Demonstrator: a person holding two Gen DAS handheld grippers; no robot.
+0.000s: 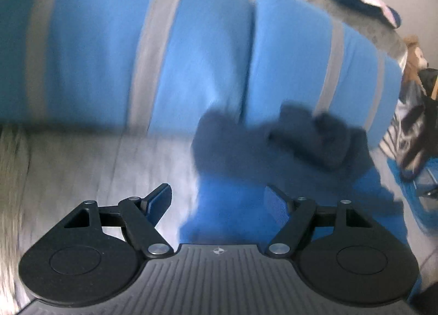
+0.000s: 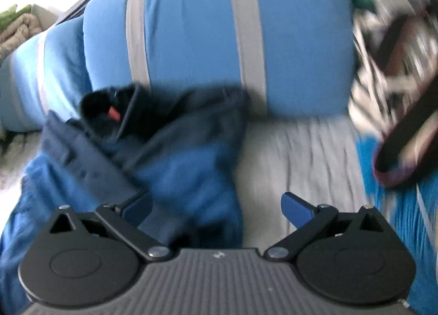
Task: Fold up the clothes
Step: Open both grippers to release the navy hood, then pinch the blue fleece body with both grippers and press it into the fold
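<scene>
My left gripper [image 1: 217, 201] has its jaws released, spread apart with nothing between the blue pads; under the gap lies the blue part of the garment and grey bed sheet [image 1: 90, 167]. My right gripper [image 2: 219, 208] is released too, its jaws at their widest, holding nothing; the left pad hangs over the cloth, the right one over bare sheet.

The garment [image 2: 175, 156] lies on the bed just ahead of both grippers, crumpled in a heap, not folded. It is dark navy on the far side, with a brighter blue stretch nearer me. In the right wrist view a dark fuzzy collar or lining shows at the top of the heap, with a small red tag [image 2: 113, 114] on it. In the left wrist view the navy part [image 1: 276, 145] bunches in lumps against the pillows.

Behind the garment stand two blue pillows [image 1: 109, 49] with grey stripes, side by side and touching. To the right a black-and-white patterned bag [image 2: 397, 74] with a dark strap rests on the bed; its contents I cannot tell, the view is blurred
</scene>
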